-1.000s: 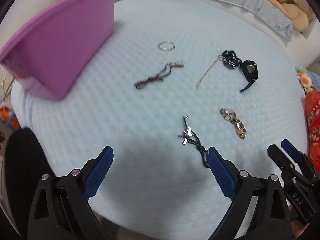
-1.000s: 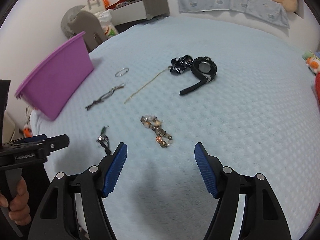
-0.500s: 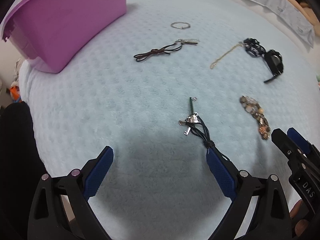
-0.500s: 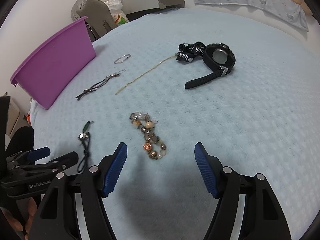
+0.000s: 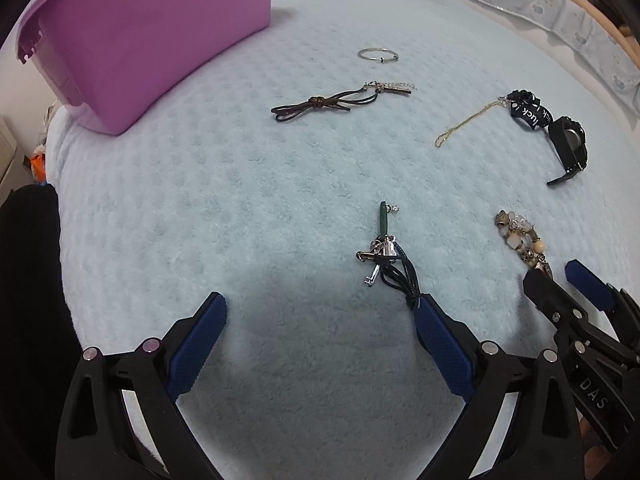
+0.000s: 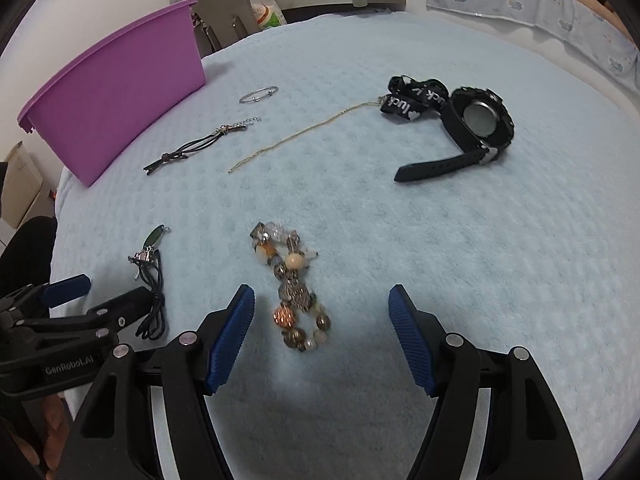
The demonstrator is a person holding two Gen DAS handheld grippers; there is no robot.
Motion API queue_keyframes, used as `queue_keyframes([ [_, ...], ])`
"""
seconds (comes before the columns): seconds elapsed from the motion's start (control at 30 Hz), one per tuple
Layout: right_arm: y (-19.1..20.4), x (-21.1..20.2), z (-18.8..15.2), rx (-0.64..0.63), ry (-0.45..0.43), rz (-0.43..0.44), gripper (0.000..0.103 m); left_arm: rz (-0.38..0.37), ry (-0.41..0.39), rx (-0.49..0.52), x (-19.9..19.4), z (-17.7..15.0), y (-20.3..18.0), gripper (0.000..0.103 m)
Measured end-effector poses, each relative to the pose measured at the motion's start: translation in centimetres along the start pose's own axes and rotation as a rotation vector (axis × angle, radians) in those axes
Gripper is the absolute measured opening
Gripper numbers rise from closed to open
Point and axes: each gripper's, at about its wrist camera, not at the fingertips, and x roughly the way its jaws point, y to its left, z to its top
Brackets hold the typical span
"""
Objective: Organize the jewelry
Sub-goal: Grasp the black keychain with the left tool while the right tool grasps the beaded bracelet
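Item: beaded bracelet, the piece judged to be in hand. It is lying flat on the pale blue blanket, well clear of the purple tub on the near side, with its near end sitting between the tips of the right gripper. Mixed beads are showing: cream, clear, copper and dull metal charms, bunched in 2 loose strands.

Tools: right gripper is standing wide apart, holding nothing. Left gripper is likewise spread and empty; its right finger is touching or just overlapping the black cord of the charm necklace.

Risks, as judged:
1. Right gripper is straddling only the near end; closing there is likely pinching 1 bead, so the rest is swinging or slipping free on the lift.
2. Plush pile is getting nipped with the beads.
3. Left finger is dragging the cord and shifting the charms.

Also lying nearer the tub: silver ring, brown cord bracelet, gold chain, black watch.
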Motion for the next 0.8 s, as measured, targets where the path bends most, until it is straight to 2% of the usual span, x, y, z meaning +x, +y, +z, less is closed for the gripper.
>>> queue_keyframes([
  [0.17, 0.6, 0.7, 0.1, -0.071, 0.009, -0.024, 0.067, -0.035, 0.006, -0.043, 0.1, 0.3, 0.6, 0.094],
  [0.7, 0.6, 1.3, 0.1, -0.087, -0.005, -0.023, 0.067, -0.027, -0.008, -0.076, 0.4, 1.5, -0.9, 0.094],
  [0.8, 0.6, 1.3, 0.0, -0.095, -0.008, -0.028, 0.067, -0.020, -0.010, -0.063, 1.1, 1.5, -1.1, 0.097],
])
